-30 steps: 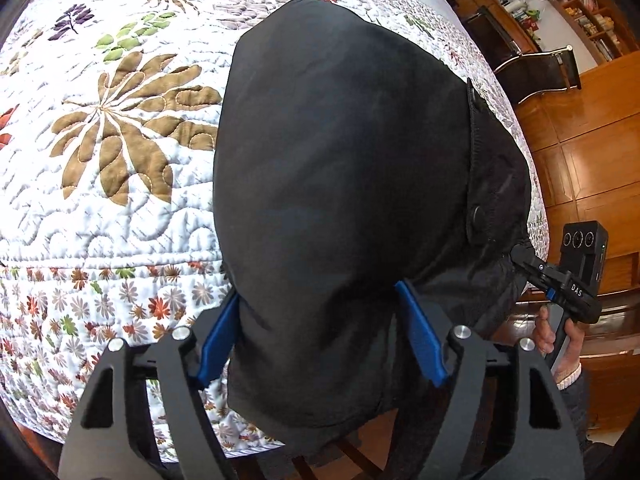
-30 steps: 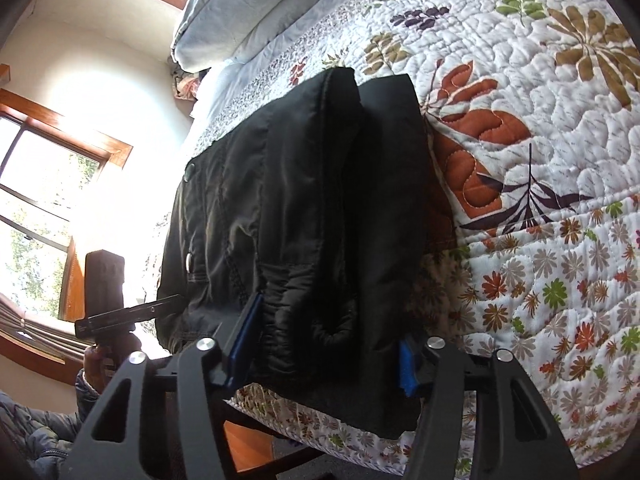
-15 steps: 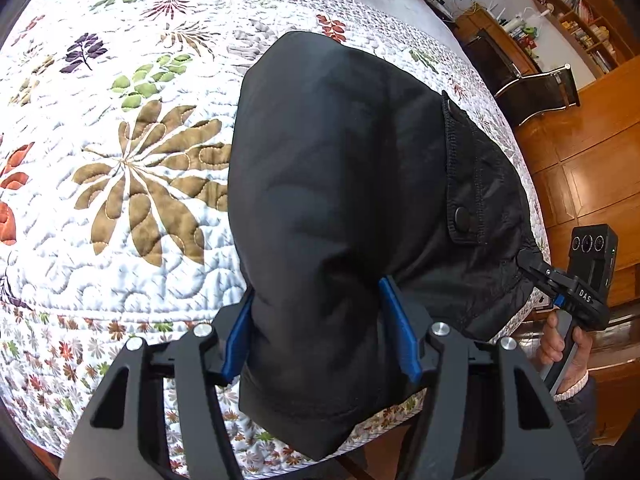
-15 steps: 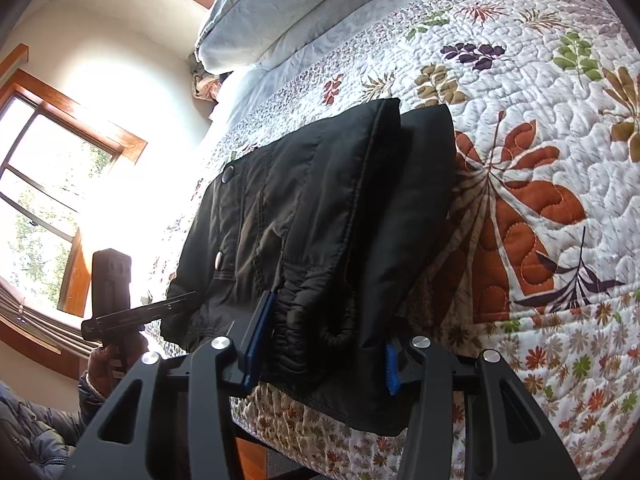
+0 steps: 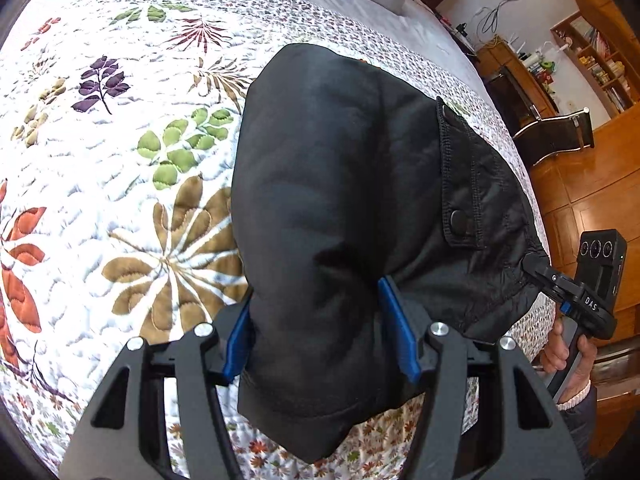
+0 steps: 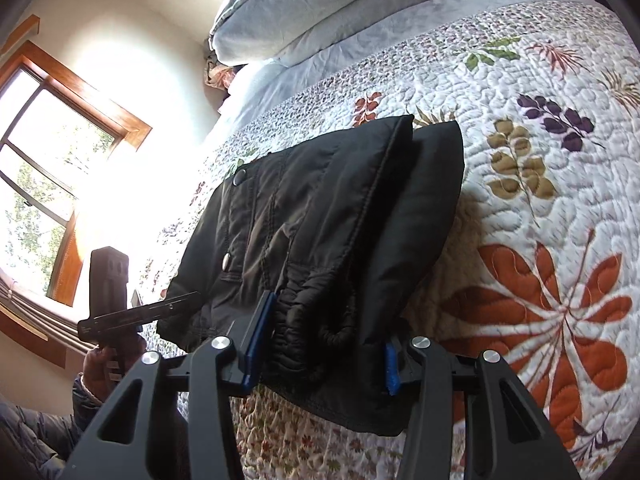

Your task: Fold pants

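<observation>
Pants [image 5: 344, 208], black and padded, lie folded into a thick bundle on the flowered quilt [image 5: 120, 152] of the bed, near its foot edge, with one end hanging past that edge. My left gripper [image 5: 320, 340] sits at that overhanging end with its blue pads [image 5: 398, 336] on either side of the bundle, pressing into the cloth, so I am pinching the pants there. Just beyond the pad nearer my other hand, a pocket flap with a dark snap [image 5: 458, 220] lies on top of the bundle.

From my right wrist view, the pants [image 6: 320, 220] show several stacked layers, the gathered elastic waistband [image 6: 320, 320] bunched right between my fingers. My right gripper [image 6: 320, 352] is closed on this waistband end, its blue pads [image 6: 260, 336] squeezing the layers from both sides. The far folded edge of the pants points toward the pillows [image 6: 312, 4] at the head of the bed.

Each view catches the other gripper at the side of the pants: my right gripper [image 5: 560, 284] touches the corner beyond the pocket flap, and my left gripper [image 6: 160, 312] meets the bundle on the window [image 6: 48, 152] side.
</observation>
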